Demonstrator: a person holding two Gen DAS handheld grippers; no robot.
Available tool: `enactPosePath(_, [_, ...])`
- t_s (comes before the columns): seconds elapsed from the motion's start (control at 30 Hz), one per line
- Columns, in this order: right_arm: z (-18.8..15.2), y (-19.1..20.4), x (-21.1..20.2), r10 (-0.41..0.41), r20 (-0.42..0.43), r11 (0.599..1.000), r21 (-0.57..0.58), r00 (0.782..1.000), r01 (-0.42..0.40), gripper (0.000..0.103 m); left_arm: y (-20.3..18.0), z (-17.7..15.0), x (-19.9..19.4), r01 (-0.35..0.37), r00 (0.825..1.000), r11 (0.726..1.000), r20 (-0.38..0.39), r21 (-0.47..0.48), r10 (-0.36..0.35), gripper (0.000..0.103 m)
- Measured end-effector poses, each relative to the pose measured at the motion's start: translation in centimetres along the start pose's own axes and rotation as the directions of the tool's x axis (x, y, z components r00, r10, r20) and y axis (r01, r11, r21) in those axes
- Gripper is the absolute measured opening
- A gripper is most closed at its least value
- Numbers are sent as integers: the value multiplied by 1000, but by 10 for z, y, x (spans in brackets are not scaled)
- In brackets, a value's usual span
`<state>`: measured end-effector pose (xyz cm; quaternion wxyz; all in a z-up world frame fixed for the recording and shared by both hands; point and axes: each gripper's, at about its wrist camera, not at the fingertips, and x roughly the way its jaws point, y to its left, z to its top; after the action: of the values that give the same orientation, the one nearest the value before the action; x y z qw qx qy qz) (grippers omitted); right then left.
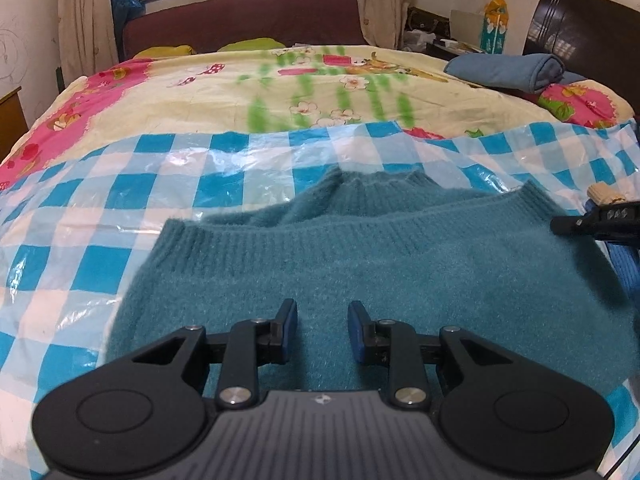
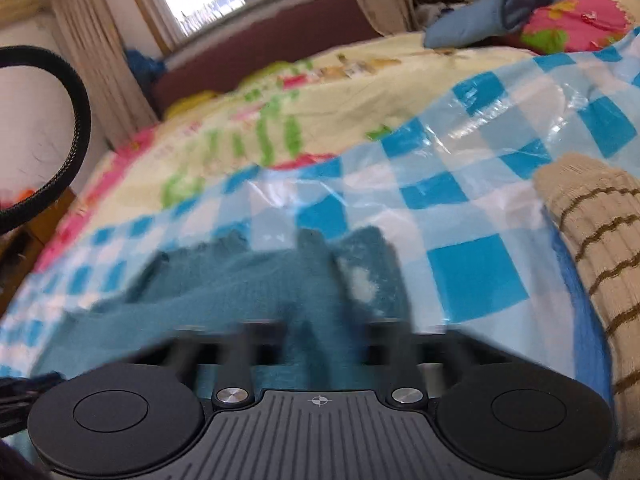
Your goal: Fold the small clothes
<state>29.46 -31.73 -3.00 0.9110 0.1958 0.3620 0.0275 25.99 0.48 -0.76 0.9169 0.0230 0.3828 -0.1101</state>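
1. A teal sweater (image 1: 360, 264) lies folded on a blue-checked plastic sheet (image 1: 120, 200) that covers the near part of the bed (image 1: 224, 88).
2. The left gripper (image 1: 322, 320) hangs over the sweater's near part, its blue pads (image 1: 290, 316) a narrow gap apart with nothing between them.
3. The right gripper (image 2: 320, 300) is over the sweater's right edge; blur hides its fingers, so I cannot tell its state.
4. A beige striped knit (image 2: 592, 240) lies right of the sweater.
5. A rolled blue cloth (image 1: 508, 70) sits far beyond the sweater, to its right.
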Motion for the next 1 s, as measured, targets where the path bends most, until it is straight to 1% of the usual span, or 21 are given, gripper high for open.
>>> enactPosePath(0.07, [5, -12, -21, 54, 56, 995, 79, 997, -58, 9, -1, 3, -7, 16, 999, 1000, 32, -5, -16, 33])
enactPosePath(0.13, [6, -19, -36, 87, 100, 987, 128, 991, -100, 8, -4, 6, -13, 22, 997, 1000, 70, 3, -22, 33])
enactPosePath(0.2, [4, -24, -37, 74, 122, 983, 157, 990, -93, 8, -8, 7, -12, 28, 996, 1000, 87, 10, -29, 36])
enactPosePath(0.23, [1, -29, -29, 50, 112, 982, 177, 992, -69, 8, -10, 7, -8, 24, 996, 1000, 82, 11, -25, 37])
enactPosePath(0.3, [-7, -39, -9, -4, 68, 979, 204, 998, -10, 8, -15, 3, 11, 8, 999, 999, 40, 33, -10, 38])
enactPosePath(0.33, [-11, -45, -1, -14, 49, 976, 220, 999, 3, 7, -17, -1, 21, -8, 1000, 999, 16, 54, 7, 39])
enactPosePath(0.37, [-13, -49, 2, -10, 42, 971, 239, 999, -1, 7, -19, -5, 30, -18, 1000, 998, 1, 66, 18, 40])
enactPosePath(0.4, [-15, -51, 2, 0, 43, 967, 254, 999, -11, 8, -19, -7, 33, -22, 1000, 997, 7, 70, 22, 40])
enactPosePath(0.47, [-13, -50, -4, 10, 49, 972, 233, 999, -21, 9, -19, -7, 32, -19, 1000, 998, 14, 56, 19, 40])
enactPosePath(0.53, [-12, -50, -12, 21, 56, 974, 225, 998, -33, 16, -18, -5, 30, -15, 1000, 999, 12, 47, 14, 40])
enactPosePath(0.57, [-12, -50, -15, 21, 60, 974, 224, 998, -34, 17, -18, -5, 29, -15, 1000, 999, 12, 52, 14, 40])
enactPosePath(0.63, [-16, -49, -25, 21, 70, 975, 221, 997, -36, 26, -19, -5, 28, -17, 1000, 998, 12, 60, 16, 40])
enactPosePath(0.67, [-18, -49, -28, 16, 69, 977, 211, 997, -30, 28, -19, -5, 28, -18, 1000, 998, 13, 62, 17, 40])
enactPosePath(0.7, [-21, -50, -31, 9, 63, 979, 202, 998, -21, 34, -19, -5, 27, -19, 1000, 998, 12, 61, 18, 40])
enactPosePath(0.73, [-24, -50, -32, 6, 58, 980, 200, 998, -18, 37, -20, -5, 27, -20, 1000, 998, 12, 57, 19, 40])
enactPosePath(0.8, [-29, -54, -32, 15, 29, 981, 194, 999, -21, 39, -20, -4, 28, -21, 1000, 998, 9, 55, 21, 40])
enactPosePath(0.83, [-29, -56, -29, 18, 18, 982, 186, 1000, -21, 42, -21, -3, 28, -25, 1000, 998, 8, 59, 25, 40])
enactPosePath(0.9, [-30, -58, -24, 27, 7, 983, 182, 1000, -28, 46, -25, -1, 29, -33, 999, 997, 5, 74, 33, 40])
enactPosePath(1.0, [-29, -59, -14, 71, -31, 979, 193, 997, -63, 47, -29, 0, 28, -45, 999, 995, 0, 93, 45, 40])
